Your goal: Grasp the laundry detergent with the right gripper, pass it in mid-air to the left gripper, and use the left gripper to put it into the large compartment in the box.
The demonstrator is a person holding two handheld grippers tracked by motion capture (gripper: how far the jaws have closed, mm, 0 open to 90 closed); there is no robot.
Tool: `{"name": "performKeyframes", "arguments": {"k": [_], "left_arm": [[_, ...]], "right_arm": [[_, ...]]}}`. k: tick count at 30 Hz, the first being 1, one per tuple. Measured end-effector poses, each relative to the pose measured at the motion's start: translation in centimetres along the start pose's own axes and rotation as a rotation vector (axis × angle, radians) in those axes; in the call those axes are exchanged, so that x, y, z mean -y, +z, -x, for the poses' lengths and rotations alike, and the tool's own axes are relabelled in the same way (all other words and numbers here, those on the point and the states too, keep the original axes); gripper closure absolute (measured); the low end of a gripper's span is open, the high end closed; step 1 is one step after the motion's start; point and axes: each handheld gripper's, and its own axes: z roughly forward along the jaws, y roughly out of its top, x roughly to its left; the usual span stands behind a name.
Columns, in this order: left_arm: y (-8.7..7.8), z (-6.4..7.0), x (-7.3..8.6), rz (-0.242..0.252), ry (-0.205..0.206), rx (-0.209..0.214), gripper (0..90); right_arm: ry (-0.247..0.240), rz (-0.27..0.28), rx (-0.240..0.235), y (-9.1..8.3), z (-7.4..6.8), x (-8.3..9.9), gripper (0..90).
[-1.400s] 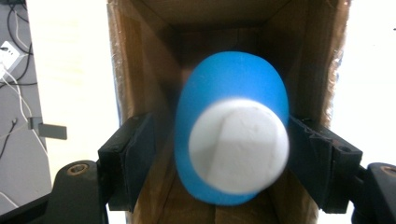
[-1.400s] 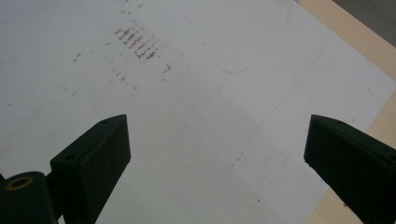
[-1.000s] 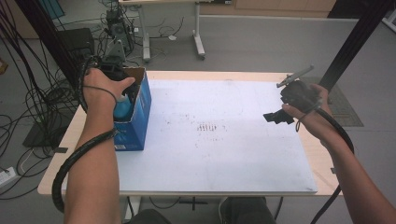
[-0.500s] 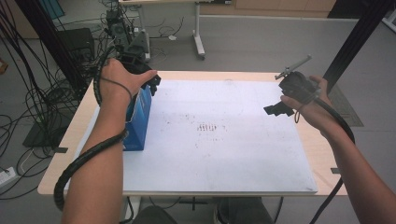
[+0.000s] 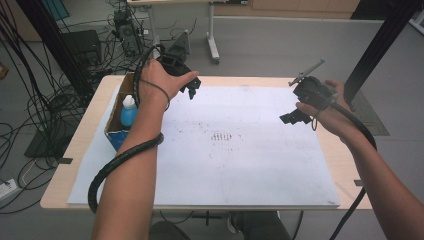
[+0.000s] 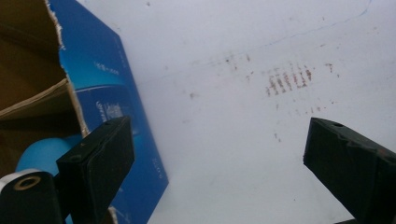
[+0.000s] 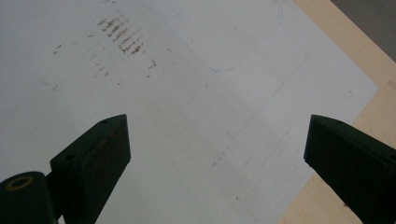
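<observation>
An open blue cardboard box (image 5: 113,133) stands at the table's left side, with a blue bottle (image 5: 128,115) with a white cap upright inside it. My left gripper (image 5: 194,86) hangs in the air just right of the box and above the white sheet (image 5: 225,170); its jaws are wide apart and hold nothing. In the left gripper view the box (image 6: 107,93) and the bottle (image 6: 39,156) sit behind the left jaw of my left gripper (image 6: 215,158). My right gripper (image 5: 293,117) hovers open over the sheet's right part, and it (image 7: 215,154) is empty.
The white sheet covers most of the wooden table (image 5: 345,165) and has faint brown marks (image 5: 220,136) at its middle. The table's bare wood edge (image 7: 373,107) lies right of the right gripper. Cables and equipment crowd the floor at the back left.
My left gripper has risen out of the blue box and swung right over the sheet, leaving the bottle in the box. The right gripper has barely moved.
</observation>
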Motion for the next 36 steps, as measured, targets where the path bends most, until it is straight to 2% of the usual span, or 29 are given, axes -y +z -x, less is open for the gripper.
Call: {"name": "performKeyframes", "arguments": {"k": [4, 11, 13, 18, 29, 36], "left_arm": [[0.3, 0.9, -0.3, -0.005, 0.010, -0.002, 9.1], [0.5, 1.8, -0.6, -0.001, 0.019, 0.005, 9.0], [0.6, 1.8, -0.7, -0.002, 0.012, 0.000, 8.4], [0.9, 1.3, -0.7, -0.003, -0.014, 0.001, 8.7], [1.3, 1.6, -0.9, -0.011, -0.010, -0.005, 8.5], [1.1, 1.2, -0.8, -0.007, -0.016, -0.003, 8.5]], "right_arm": [[-0.015, -0.013, 0.014, 0.2, -0.3, 0.0, 7.2], [-0.037, -0.026, 0.011, 0.2, -0.7, 0.1, 7.4], [-0.049, -0.027, 0.026, 0.2, -0.9, 0.0, 7.5], [-0.058, -0.026, 0.025, 0.2, -0.9, -0.2, 7.7], [-0.052, -0.028, 0.017, 0.5, -0.8, 0.0, 7.7], [-0.056, -0.032, 0.016, 0.7, -0.9, -0.2, 7.7]]}}
